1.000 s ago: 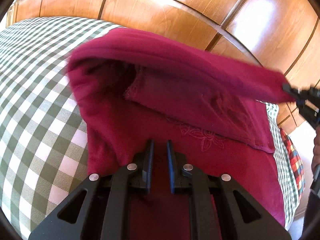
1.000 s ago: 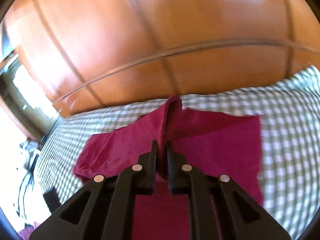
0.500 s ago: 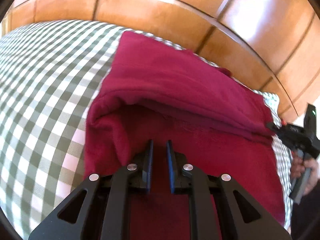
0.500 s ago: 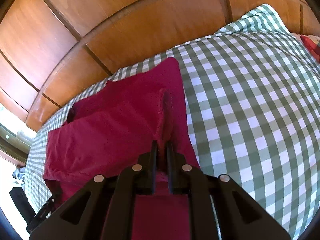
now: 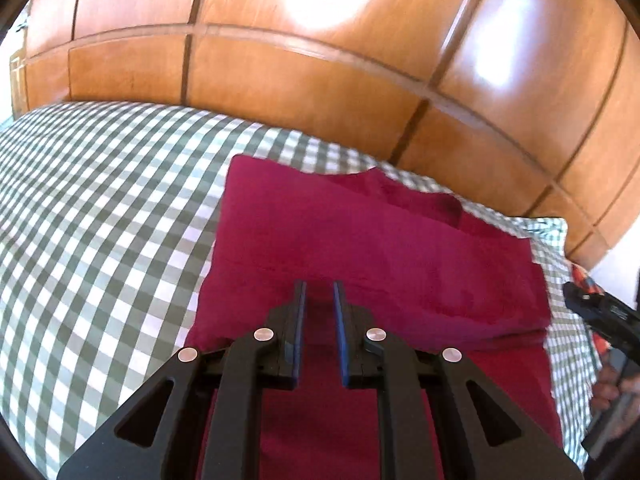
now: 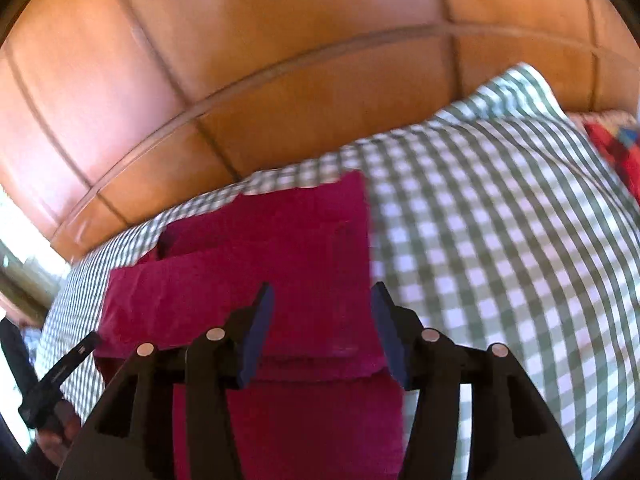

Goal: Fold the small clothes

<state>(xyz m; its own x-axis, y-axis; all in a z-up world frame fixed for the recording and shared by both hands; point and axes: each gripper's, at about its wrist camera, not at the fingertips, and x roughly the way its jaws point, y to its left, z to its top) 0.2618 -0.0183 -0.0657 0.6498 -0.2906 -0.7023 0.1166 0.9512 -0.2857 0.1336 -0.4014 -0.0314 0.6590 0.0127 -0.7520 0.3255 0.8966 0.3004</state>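
Observation:
A dark red garment [image 5: 360, 248] lies on the green-and-white checked bed cover [image 5: 100, 220], its far part folded over toward me. My left gripper [image 5: 319, 286] hovers over its near left part, jaws slightly apart, with nothing between them. In the right wrist view the same garment [image 6: 280, 260] lies folded, and my right gripper [image 6: 322, 292] is wide open and empty above its right edge. The right gripper also shows at the right edge of the left wrist view [image 5: 600, 316].
A glossy wooden headboard [image 5: 320, 60] rises behind the bed. A red plaid cloth [image 6: 612, 148] lies at the far right of the bed. The checked cover [image 6: 500, 240] spreads to the right of the garment.
Both grippers carried the garment's edge over and laid it down folded. The right gripper opened wide and let go. The left gripper's jaws parted a little and hold nothing.

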